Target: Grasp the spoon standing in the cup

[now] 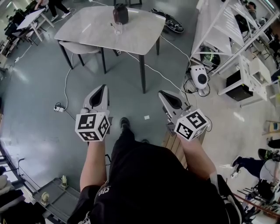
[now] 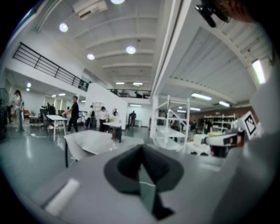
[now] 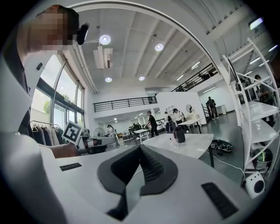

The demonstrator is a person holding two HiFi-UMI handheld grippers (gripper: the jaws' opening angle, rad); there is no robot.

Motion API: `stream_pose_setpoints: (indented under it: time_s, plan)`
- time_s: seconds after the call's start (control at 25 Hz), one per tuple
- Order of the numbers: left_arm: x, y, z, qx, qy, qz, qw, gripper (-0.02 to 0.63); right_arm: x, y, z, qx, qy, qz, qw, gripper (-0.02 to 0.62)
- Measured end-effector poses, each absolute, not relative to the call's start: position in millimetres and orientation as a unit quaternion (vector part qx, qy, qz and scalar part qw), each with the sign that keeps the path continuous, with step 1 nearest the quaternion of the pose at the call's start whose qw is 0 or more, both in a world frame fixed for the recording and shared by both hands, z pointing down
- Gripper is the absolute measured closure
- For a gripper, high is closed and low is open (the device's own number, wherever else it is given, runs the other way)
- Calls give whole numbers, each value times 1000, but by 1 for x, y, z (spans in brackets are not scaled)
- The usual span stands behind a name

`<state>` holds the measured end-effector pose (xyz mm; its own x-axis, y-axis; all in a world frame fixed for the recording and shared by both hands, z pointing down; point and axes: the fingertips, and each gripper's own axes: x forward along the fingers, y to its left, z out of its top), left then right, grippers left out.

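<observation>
A clear glass cup with a thin spoon standing in it sits on the pale table, beside a dark jug. Both grippers are held at waist height over the floor, well short of the table. My left gripper is shut with nothing in it, and so is my right gripper. In the right gripper view the cup and jug are small and far beyond the shut right gripper. In the left gripper view the jug stands on the distant table past the shut left gripper.
A chair is tucked under the table's left side. A power strip and white cables lie on the grey floor. White shelving and a round white device stand at the right. A cart is at lower left. People move in the background.
</observation>
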<state>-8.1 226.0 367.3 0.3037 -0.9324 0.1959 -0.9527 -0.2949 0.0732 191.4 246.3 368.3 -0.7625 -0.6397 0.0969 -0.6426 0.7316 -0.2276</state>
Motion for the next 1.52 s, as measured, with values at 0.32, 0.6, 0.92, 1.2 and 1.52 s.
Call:
stream_pose_setpoints:
  time_s: [0.32,0.6,0.92,1.2,1.52]
  plan:
    - [-41,136,381,804,-584,48,98,597,161,156,377,348,-928,134,14,600]
    - [-98,33,374,811,-574,52,104,597,101,54,370,353,-924,146,20,598]
    - [-151,-48,380,816,-563,54,119,597,39,-27,371,353,-922,156,28,597]
    - [-174,-86,384,827,-545,60,125,597,5,-59,372,360,-918,163,27,595]
    - [-168,-124,395,833,-532,69,138,597,10,-101,378,368,-913,173,22,595]
